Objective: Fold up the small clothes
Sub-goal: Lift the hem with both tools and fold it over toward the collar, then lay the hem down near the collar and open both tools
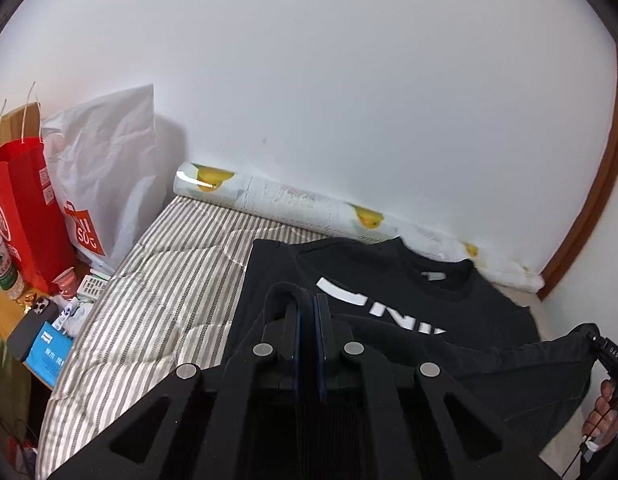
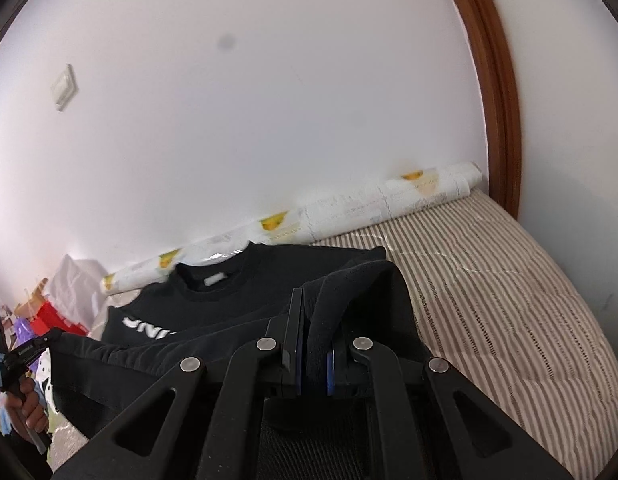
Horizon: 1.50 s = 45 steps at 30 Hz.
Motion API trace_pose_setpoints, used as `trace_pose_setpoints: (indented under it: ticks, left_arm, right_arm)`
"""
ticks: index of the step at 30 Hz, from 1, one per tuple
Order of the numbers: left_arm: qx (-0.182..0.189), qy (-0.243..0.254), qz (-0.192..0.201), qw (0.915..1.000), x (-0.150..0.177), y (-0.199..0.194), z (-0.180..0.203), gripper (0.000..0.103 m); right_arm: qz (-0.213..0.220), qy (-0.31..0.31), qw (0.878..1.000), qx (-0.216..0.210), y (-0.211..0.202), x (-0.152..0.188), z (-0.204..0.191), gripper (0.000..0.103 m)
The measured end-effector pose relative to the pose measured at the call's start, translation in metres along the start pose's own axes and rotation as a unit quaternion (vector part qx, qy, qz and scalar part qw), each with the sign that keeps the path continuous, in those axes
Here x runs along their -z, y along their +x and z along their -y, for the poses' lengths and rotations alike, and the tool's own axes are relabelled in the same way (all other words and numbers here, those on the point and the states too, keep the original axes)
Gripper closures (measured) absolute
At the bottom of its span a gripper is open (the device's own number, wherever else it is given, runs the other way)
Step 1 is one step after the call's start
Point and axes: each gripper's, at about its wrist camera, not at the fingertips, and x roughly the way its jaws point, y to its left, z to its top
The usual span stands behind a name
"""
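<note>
A black sweatshirt (image 1: 409, 304) with white letters lies on a striped mattress (image 1: 165, 280), collar toward the wall. My left gripper (image 1: 307, 300) is shut on the sweatshirt's bottom hem at its left corner and holds it lifted. My right gripper (image 2: 315, 320) is shut on the hem's right corner of the sweatshirt (image 2: 237, 300), with cloth bunched between the jaws. The hem hangs stretched between both grippers above the shirt's chest. The right gripper (image 1: 589, 334) shows at the left wrist view's right edge, and the left gripper (image 2: 49, 338) at the right wrist view's left edge.
A rolled sheet printed with yellow fruit (image 1: 277, 196) lies along the white wall behind the shirt. Left of the mattress stand a red paper bag (image 1: 25, 208), a white bag (image 1: 109, 168), a bottle, a phone and small items. A brown wooden frame (image 2: 497, 92) bounds the mattress (image 2: 509, 280) on the right.
</note>
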Motion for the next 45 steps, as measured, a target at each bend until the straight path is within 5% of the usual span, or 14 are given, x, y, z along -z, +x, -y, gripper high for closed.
trace_pose_setpoints:
  ticks: [7,18,22,26,36,45]
  left_arm:
    - [-0.026,-0.003,-0.033,0.9991,0.011,0.042,-0.007,0.096]
    - [-0.04,0.001,-0.06,0.9974,0.019,0.064,-0.01,0.095]
    - [-0.029,-0.002,-0.068,0.9972,0.017,0.056,-0.012,0.087]
    - [-0.018,0.001,-0.073,0.9972,0.02,0.041,-0.011,0.068]
    - [0.022,0.017,-0.077,0.9967,0.053,-0.009,0.003,0.056]
    - [0.013,0.06,-0.098,0.9933,0.088,-0.001,0.018,0.055]
  right_arm:
    - [-0.051,-0.011,0.998,0.039,0.06,0.008,0.007,0.095]
    - [-0.099,-0.028,0.992,0.067,0.097,0.019,0.012,0.094]
    - [-0.101,-0.024,0.993,0.058,0.085,0.017,0.013,0.09]
    - [-0.094,-0.024,0.993,0.067,0.06,0.016,0.012,0.069]
    - [-0.085,-0.09,0.992,0.026,-0.012,0.052,-0.025,0.068]
    - [-0.12,-0.088,0.989,0.016,0.009,0.087,-0.031,0.07]
